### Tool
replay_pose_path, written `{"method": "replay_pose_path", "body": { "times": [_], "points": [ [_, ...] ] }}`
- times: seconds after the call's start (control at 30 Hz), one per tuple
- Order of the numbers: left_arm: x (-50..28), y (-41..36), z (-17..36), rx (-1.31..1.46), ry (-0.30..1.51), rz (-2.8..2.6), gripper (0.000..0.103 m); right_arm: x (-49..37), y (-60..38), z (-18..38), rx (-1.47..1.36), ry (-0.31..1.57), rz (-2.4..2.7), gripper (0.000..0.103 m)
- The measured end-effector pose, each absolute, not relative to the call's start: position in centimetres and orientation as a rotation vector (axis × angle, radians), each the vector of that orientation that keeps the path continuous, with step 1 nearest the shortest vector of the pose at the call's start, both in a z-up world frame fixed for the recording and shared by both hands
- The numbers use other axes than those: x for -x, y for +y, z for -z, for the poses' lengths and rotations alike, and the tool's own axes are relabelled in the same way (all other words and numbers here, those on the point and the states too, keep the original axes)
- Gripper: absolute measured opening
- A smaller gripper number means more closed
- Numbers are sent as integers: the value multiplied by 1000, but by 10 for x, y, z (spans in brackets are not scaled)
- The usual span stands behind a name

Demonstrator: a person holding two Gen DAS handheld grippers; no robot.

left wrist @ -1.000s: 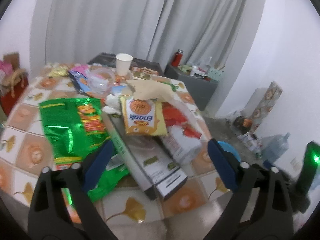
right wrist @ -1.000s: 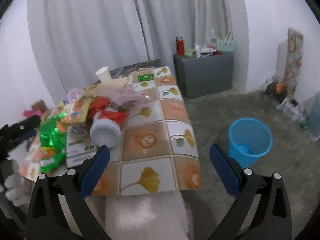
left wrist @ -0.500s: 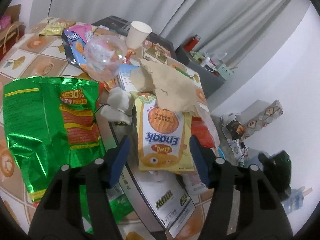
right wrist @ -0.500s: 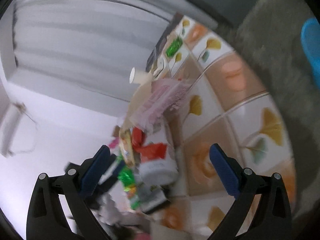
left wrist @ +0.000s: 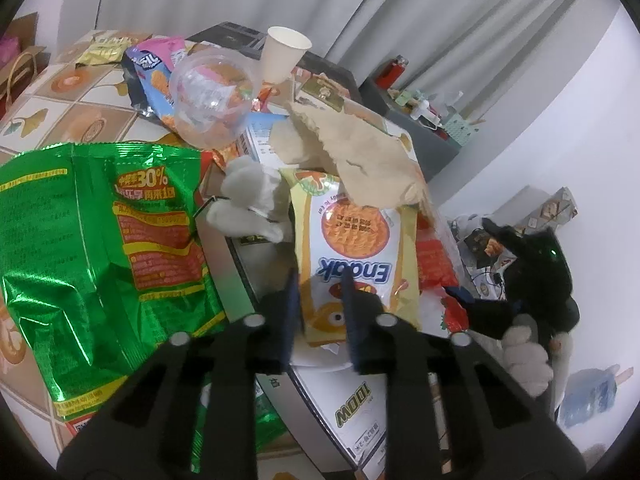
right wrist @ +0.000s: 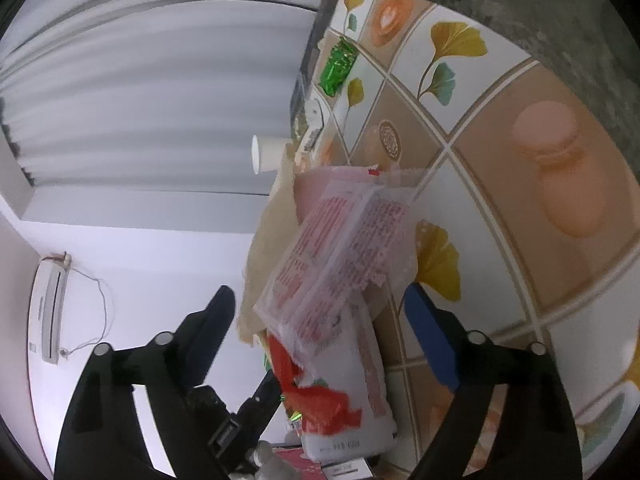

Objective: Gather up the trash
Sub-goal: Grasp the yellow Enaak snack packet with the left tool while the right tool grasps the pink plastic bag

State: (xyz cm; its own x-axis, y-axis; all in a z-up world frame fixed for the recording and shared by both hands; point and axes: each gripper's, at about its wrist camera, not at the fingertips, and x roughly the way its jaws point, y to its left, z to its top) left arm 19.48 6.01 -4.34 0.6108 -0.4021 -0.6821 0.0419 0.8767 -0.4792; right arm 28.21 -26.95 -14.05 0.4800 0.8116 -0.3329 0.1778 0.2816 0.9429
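Observation:
A yellow and white Enaak snack packet (left wrist: pixel 352 248) lies on top of the litter pile on the tiled table (left wrist: pixel 76 120). My left gripper (left wrist: pixel 320 312) is closing, and its blue pads pinch the packet's near end. My right gripper (right wrist: pixel 320 320) is rolled onto its side, its jaws wide but closing. A clear bag with pink print (right wrist: pixel 340 248) and a white bag with red print (right wrist: pixel 344 392) lie between its pads, which do not touch them. In the left wrist view a gloved hand (left wrist: pixel 524 360) holds that gripper at the table's right side.
Around the packet lie a green chip bag (left wrist: pixel 100 248), crumpled tissue (left wrist: pixel 248 196), torn brown paper (left wrist: pixel 360 152), a clear plastic bowl (left wrist: pixel 212 92), a paper cup (left wrist: pixel 282 56) and a flat box (left wrist: pixel 348 400). A small green wrapper (right wrist: pixel 338 66) sits further off.
My left gripper pushed forward over the pile and its jaws came together on the snack packet. My right gripper swung in from the table's end, rolled sideways, and its jaws narrowed around the bags.

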Motion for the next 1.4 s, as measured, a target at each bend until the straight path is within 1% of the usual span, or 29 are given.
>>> {"method": "replay_pose_path", "body": {
  "times": [0.03, 0.07, 0.1, 0.13, 0.17, 0.2, 0.23, 0.3, 0.33, 0.4, 0.53, 0.67, 0.77, 0.8, 0.83, 0.87, 0.9, 0.97, 1.0, 1.03, 1.13, 1.3, 1.37, 1.4],
  "points": [
    [-194, 61, 43, 444, 879, 269, 13, -285, -268, 141, -1243, 1026, -542, 72],
    [-193, 61, 42, 442, 874, 271, 9, -285, -267, 145, -1243, 1031, -544, 69],
    [-191, 61, 40, 440, 867, 275, 7, -286, -267, 148, -1248, 1040, -545, 64],
    [-190, 62, 38, 436, 862, 280, 5, -286, -268, 151, -1254, 1046, -546, 61],
    [-188, 62, 37, 433, 855, 284, 3, -285, -268, 153, -1264, 1051, -549, 55],
    [-185, 63, 34, 429, 845, 289, 2, -284, -267, 155, -1272, 1053, -552, 47],
    [-183, 63, 32, 425, 836, 292, 2, -281, -268, 156, -1279, 1054, -556, 44],
    [-177, 63, 28, 414, 818, 301, 0, -274, -270, 156, -1286, 1050, -562, 32],
    [-172, 63, 24, 405, 805, 304, 0, -270, -272, 154, -1287, 1045, -562, 30],
    [-165, 63, 18, 394, 785, 310, 0, -265, -274, 152, -1291, 1032, -568, 17],
    [-149, 66, 4, 388, 738, 316, 0, -255, -283, 146, -1306, 1003, -567, 9],
    [-130, 72, -9, 389, 693, 324, 0, -242, -291, 141, -1336, 987, -553, 8],
    [-118, 75, -17, 384, 666, 324, 0, -237, -293, 146, -1402, 1010, -539, 11],
    [-114, 77, -19, 383, 657, 323, 0, -237, -293, 149, -1417, 1022, -534, 21],
    [-112, 78, -21, 383, 651, 323, 0, -239, -292, 152, -1431, 1037, -520, 46],
    [-109, 80, -22, 385, 646, 321, 0, -239, -291, 155, -1440, 1041, -509, 56],
    [-107, 82, -24, 388, 641, 320, 0, -242, -290, 155, -1440, 1044, -502, 59],
    [-105, 85, -26, 394, 631, 318, 0, -251, -284, 156, -1423, 1064, -492, 60],
    [-103, 87, -26, 395, 628, 316, 0, -257, -280, 156, -1420, 1079, -487, 63],
    [-103, 87, -26, 397, 626, 316, 0, -264, -275, 158, -1415, 1100, -489, 64],
    [-104, 90, -26, 408, 625, 317, 0, -280, -263, 160, -1387, 1143, -480, 64],
    [-107, 94, -22, 429, 634, 325, 0, -294, -254, 158, -1376, 1147, -481, 64],
    [-107, 96, -20, 437, 637, 328, 0, -299, -252, 158, -1372, 1146, -469, 56],
    [-108, 97, -19, 443, 639, 330, 0, -300, -252, 159, -1375, 1148, -467, 51]
  ]
}}
